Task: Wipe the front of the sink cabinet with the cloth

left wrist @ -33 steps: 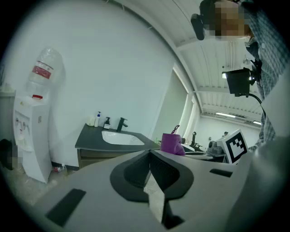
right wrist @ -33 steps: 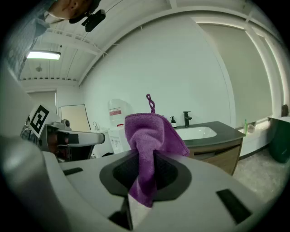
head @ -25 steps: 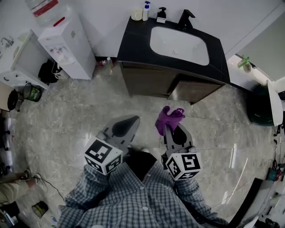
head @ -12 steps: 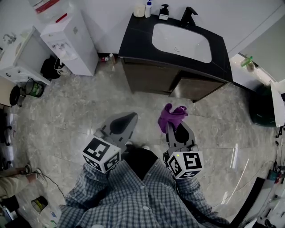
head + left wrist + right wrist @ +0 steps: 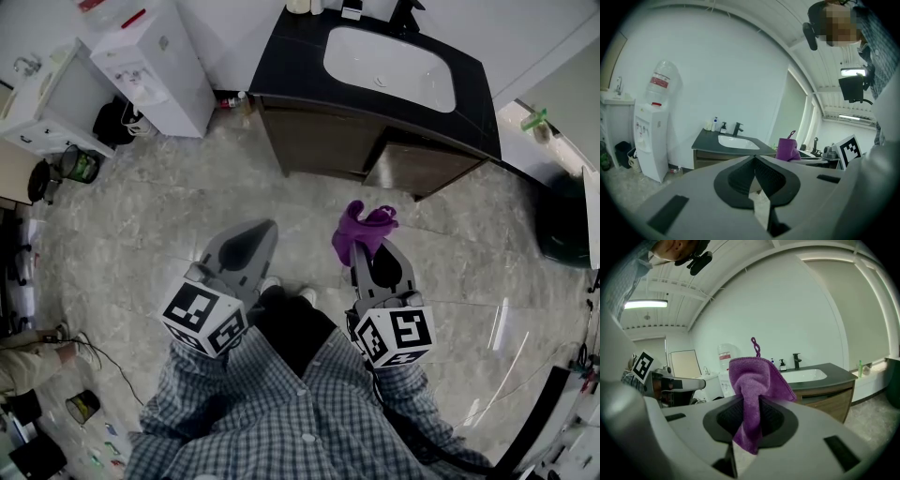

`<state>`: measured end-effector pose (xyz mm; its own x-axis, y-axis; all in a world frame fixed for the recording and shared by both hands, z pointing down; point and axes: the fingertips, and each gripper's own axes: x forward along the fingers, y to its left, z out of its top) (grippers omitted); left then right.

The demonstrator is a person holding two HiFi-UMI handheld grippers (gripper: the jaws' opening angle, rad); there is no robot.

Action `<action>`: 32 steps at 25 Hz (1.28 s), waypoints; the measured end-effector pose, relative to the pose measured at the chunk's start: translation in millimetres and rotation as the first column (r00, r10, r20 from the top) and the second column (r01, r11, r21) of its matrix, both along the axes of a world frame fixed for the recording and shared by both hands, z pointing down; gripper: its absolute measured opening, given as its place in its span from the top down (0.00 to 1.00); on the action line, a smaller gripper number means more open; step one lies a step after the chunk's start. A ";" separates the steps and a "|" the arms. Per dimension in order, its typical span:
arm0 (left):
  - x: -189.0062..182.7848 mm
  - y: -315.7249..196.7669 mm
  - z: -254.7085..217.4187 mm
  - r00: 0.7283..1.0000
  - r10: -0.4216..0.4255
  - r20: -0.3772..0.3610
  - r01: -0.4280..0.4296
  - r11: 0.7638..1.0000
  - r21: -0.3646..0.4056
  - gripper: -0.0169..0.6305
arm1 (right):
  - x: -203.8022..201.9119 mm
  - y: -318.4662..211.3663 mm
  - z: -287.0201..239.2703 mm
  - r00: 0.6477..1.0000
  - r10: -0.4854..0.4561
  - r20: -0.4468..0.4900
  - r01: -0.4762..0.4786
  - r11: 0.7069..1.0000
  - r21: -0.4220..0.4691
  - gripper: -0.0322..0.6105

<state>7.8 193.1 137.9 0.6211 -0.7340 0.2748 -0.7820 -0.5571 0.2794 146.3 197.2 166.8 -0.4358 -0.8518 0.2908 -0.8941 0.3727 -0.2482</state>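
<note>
A purple cloth (image 5: 362,230) is pinched in my right gripper (image 5: 369,247), bunched up above the jaw tips; in the right gripper view the cloth (image 5: 752,390) fills the middle between the shut jaws. The sink cabinet (image 5: 347,150) has a dark top, a white basin and a brown wood front, and stands against the far wall, well ahead of both grippers; it also shows as the sink cabinet (image 5: 825,394) and the sink cabinet (image 5: 715,152). My left gripper (image 5: 251,234) is held over the floor beside the right one, jaws shut on nothing.
A white water dispenser (image 5: 155,66) stands left of the cabinet. Soap bottles and a black tap (image 5: 797,361) sit on the counter. A dark bin (image 5: 567,220) is at the right. Bags and a small bucket (image 5: 80,167) lie at the left on the marble floor (image 5: 169,225).
The view has shifted forward: the cabinet sits higher in the frame and nearer its top edge. Both grippers keep their hold and their spacing, with the cloth still in the right one.
</note>
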 end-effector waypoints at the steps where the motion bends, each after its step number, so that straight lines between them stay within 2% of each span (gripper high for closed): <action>1: -1.1 1.7 1.4 1.000 -0.010 0.004 0.010 1.000 0.002 0.96 | 1.9 0.9 1.7 1.000 -0.002 0.007 0.002 1.000 -0.004 0.84; 7: -9.6 5.0 6.8 0.999 -0.043 0.007 0.043 0.999 -0.007 0.96 | 4.2 0.8 6.3 1.000 -0.020 0.001 0.020 1.000 -0.018 0.84; 14: -11.0 -27.9 16.3 1.000 -0.028 -0.001 0.028 1.000 -0.014 0.96 | 5.1 -27.7 14.7 1.000 0.008 -0.002 -0.008 1.000 -0.026 0.84; 25: -37.5 -142.2 25.6 0.999 0.022 -0.038 -0.023 0.999 -0.035 0.96 | -8.6 -134.7 15.8 0.995 0.096 0.011 -0.096 0.995 -0.036 0.84; 32: -60.0 -193.1 46.3 0.995 0.074 -0.071 -0.081 0.993 -0.088 0.96 | -40.8 -192.9 27.0 0.993 0.121 -0.005 -0.121 0.991 -0.052 0.84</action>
<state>-52.2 0.0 184.2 0.6945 -0.6570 0.2933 -0.7151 -0.5853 0.3822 105.5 4.3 193.8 -0.3296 -0.8820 0.3369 -0.9325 0.2481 -0.2625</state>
